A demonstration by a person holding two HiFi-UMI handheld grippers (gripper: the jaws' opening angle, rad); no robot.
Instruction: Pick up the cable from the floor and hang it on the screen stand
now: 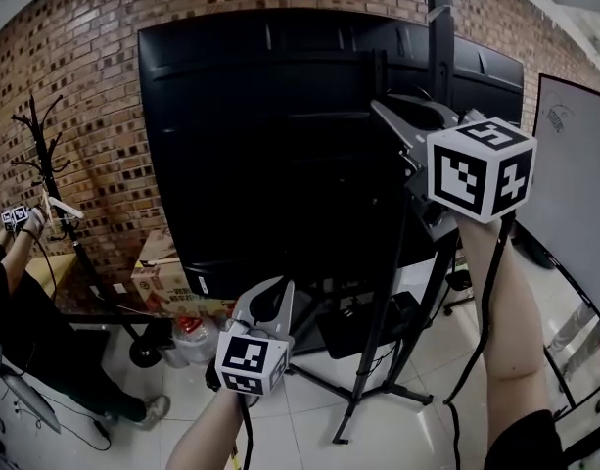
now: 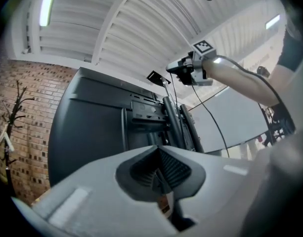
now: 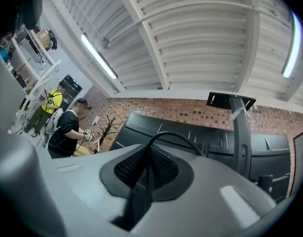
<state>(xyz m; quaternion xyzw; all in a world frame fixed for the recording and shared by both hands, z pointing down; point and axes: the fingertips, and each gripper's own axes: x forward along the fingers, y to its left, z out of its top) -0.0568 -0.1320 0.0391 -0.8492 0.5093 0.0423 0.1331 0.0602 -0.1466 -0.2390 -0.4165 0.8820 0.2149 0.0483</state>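
- R tongs (image 3: 150,149) pressed together on the cable (image 3: 177,137). Black cord comes up from betw. the pads, then arcs over to the right in the right gripper view.
- Head view: R tongs (image 1: 386,109) held high, tips twd the back of the screen (image 1: 280,135), close by the screen stand (image 1: 439,37) post.
- The cable's free run (image 1: 487,311) hangs from the R tongs, long axis approx. vertical, down along the forearm twd the floor (image 1: 309,409). Lower end goes out of frame, can't tell where it finishes.
- L tongs (image 2: 158,154) pressed together, nothing seen betw. the pads. Head view: L tongs (image 1: 278,286) low, well below the R tongs, apart from the hanging cable.
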